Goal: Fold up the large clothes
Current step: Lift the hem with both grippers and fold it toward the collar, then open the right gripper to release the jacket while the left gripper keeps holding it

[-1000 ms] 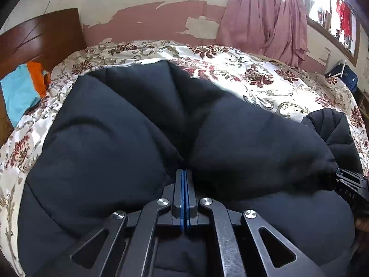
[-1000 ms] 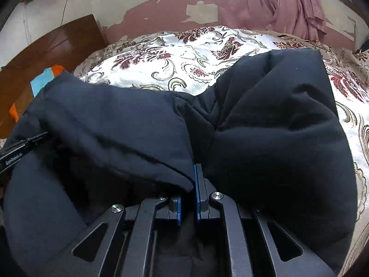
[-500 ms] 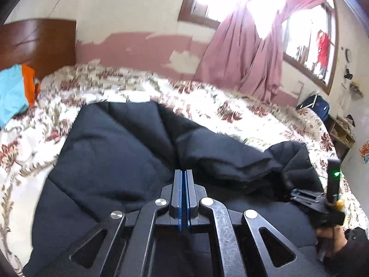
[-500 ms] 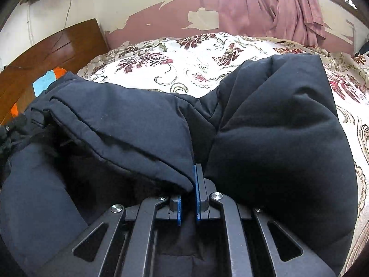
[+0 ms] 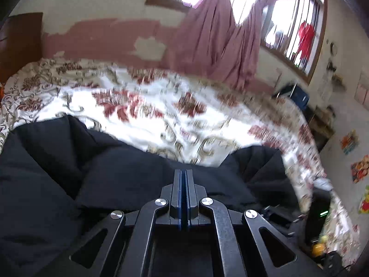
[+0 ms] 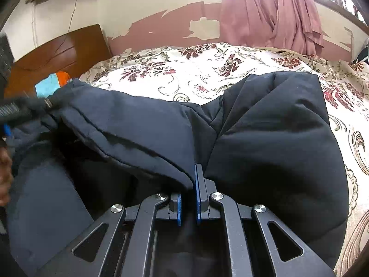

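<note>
A large black padded jacket (image 6: 272, 138) lies bunched on the bed. My right gripper (image 6: 188, 184) is shut on a fold of it; the cloth drapes over the left pad and hides its tip. In the left wrist view my left gripper (image 5: 183, 177) has its blue pads pressed together, with the jacket (image 5: 115, 180) just beyond the tips. In the right wrist view the left gripper (image 6: 47, 102) pinches the jacket's raised edge at far left, with a hand (image 6: 4, 173) below it. A ridge of jacket runs between the two grippers.
The jacket rests on a floral bedspread (image 6: 196, 76) that spreads wide beyond it. A wooden headboard (image 6: 57, 55) with teal and orange cloth (image 6: 49, 83) stands at the left. Pink curtains (image 5: 214, 39) and windows line the far wall. A blue bag (image 5: 298, 94) sits past the bed's right side.
The left gripper rose and tipped upward, so the jacket sits lower in its view and more bedspread and window show. In the right wrist view the left gripper reappears holding the jacket's edge up.
</note>
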Demonstrator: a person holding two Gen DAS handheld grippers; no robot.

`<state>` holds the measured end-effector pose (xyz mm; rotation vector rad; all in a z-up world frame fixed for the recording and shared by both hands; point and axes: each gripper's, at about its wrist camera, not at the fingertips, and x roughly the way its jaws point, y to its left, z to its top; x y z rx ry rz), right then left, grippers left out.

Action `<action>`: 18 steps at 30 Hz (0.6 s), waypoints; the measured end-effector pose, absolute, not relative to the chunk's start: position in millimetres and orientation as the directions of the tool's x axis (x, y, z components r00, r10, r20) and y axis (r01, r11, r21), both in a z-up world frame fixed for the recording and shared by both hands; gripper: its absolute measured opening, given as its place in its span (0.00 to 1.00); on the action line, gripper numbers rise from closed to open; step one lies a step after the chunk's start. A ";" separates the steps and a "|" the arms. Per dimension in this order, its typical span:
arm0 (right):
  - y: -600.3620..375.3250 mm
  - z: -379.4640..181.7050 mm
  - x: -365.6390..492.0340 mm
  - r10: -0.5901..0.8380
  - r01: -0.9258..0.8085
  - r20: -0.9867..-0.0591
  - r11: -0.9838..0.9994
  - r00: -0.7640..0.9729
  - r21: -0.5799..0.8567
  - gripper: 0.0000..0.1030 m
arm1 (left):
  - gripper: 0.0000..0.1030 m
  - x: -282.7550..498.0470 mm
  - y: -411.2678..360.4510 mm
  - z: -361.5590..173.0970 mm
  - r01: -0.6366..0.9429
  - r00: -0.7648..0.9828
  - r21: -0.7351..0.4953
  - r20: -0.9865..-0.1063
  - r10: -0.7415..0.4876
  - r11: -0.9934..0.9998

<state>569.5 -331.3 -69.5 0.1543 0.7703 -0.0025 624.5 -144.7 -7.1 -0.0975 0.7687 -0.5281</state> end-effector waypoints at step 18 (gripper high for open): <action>-323.8 -15.1 537.7 0.142 -0.077 -0.384 0.980 0.912 0.181 0.37 | 0.03 628.3 -114.5 -63.0 0.318 0.551 -0.395 -0.663 -0.507 0.862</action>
